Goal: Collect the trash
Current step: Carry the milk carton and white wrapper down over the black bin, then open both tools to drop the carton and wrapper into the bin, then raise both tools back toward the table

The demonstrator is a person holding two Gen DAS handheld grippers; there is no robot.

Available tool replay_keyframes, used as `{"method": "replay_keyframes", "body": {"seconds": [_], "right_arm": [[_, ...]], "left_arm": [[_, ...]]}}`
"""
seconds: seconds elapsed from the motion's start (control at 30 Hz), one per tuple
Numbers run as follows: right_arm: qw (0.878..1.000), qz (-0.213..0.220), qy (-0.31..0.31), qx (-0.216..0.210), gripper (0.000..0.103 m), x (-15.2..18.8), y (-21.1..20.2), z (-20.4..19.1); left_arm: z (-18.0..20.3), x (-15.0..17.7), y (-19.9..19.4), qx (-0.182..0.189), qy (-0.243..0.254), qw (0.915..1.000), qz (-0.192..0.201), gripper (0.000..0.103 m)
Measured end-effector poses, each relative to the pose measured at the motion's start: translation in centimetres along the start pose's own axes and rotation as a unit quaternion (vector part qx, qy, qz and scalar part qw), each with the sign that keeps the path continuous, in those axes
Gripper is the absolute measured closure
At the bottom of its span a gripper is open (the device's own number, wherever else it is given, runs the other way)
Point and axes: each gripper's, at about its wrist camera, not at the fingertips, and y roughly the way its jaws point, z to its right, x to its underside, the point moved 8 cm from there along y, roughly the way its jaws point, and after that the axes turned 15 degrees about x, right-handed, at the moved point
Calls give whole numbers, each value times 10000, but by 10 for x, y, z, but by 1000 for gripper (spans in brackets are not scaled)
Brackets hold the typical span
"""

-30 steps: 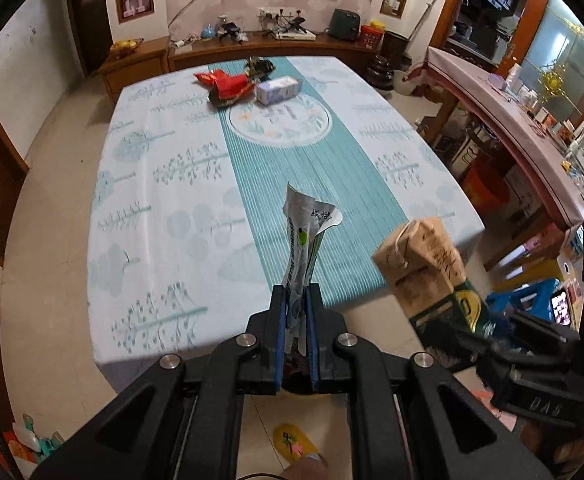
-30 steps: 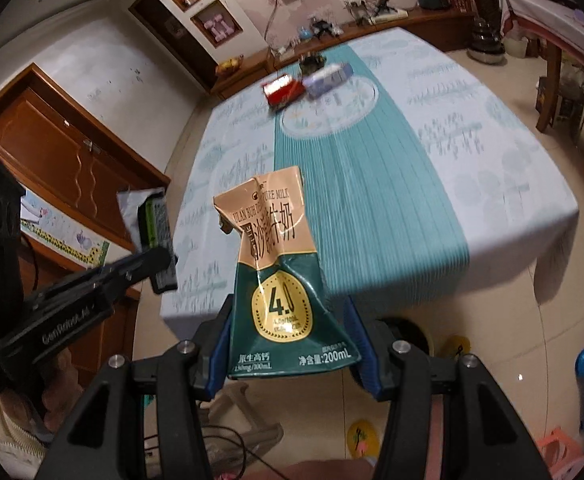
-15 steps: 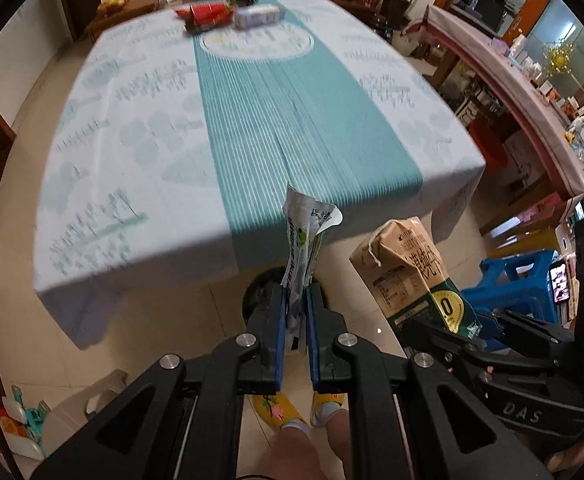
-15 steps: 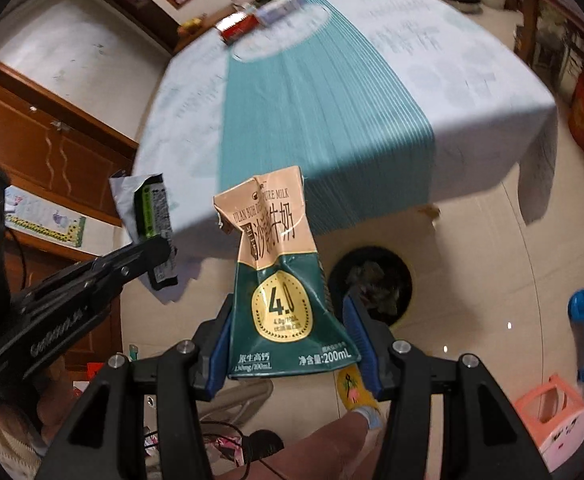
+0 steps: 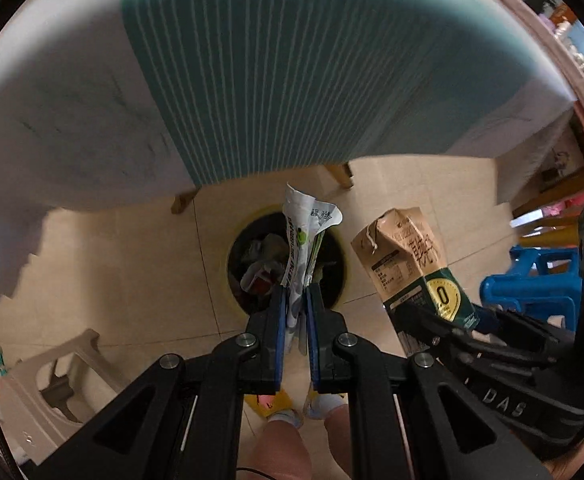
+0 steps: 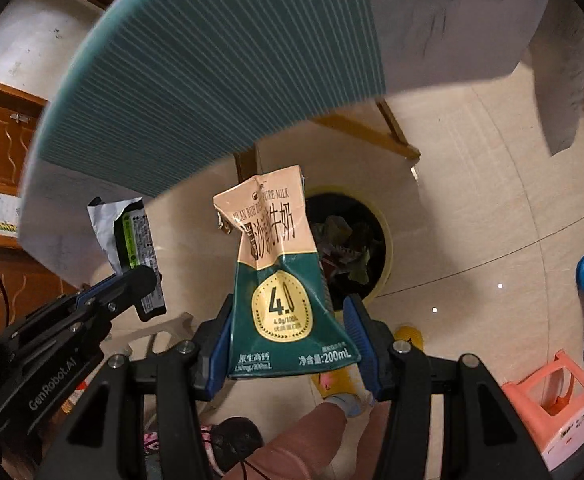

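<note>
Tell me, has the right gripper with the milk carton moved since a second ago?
Yes. The right gripper came down from above the table toward the trash bin.

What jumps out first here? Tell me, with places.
A crumpled green and tan milk carton fills the centre of the right wrist view, clamped in the right hand-held gripper. Beside it the left hand-held gripper pinches a flattened white wrapper. Below both, on the tiled floor, sits a dark round trash bin already holding litter.
</note>
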Motion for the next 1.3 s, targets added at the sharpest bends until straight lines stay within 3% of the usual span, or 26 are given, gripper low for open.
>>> {"method": "replay_keyframes", "body": {"seconds": [0.4,0.57,0.63,0.7,0.83,0.93,1.3], "right_arm": [[9997,-222,-34,-47,50,-8,133,8],[9997,-195,-77,-150,50,-17,157,4],[9998,-113,-82,-128,49,-20,159,2],[9998,-26,-177,-65,41,-22,159,0],[9996,144,-243,69,39,-24,153,3],[9994,187,-253,134,34,-25,152,7],[9990,240,-238,277,34,-27,130,5]], "left_arm": [[-53,12,111,-257,-289,9992,-41,88],[-67,10,126,-433,-307,9985,147,69],[-72,10,130,-528,-349,9979,145,48],[-77,7,131,-606,-401,9972,195,39],[-87,8,126,-588,-510,9967,239,16],[-88,9,123,-686,-475,9962,265,15],[-79,11,90,-768,-350,9958,360,14]]}}
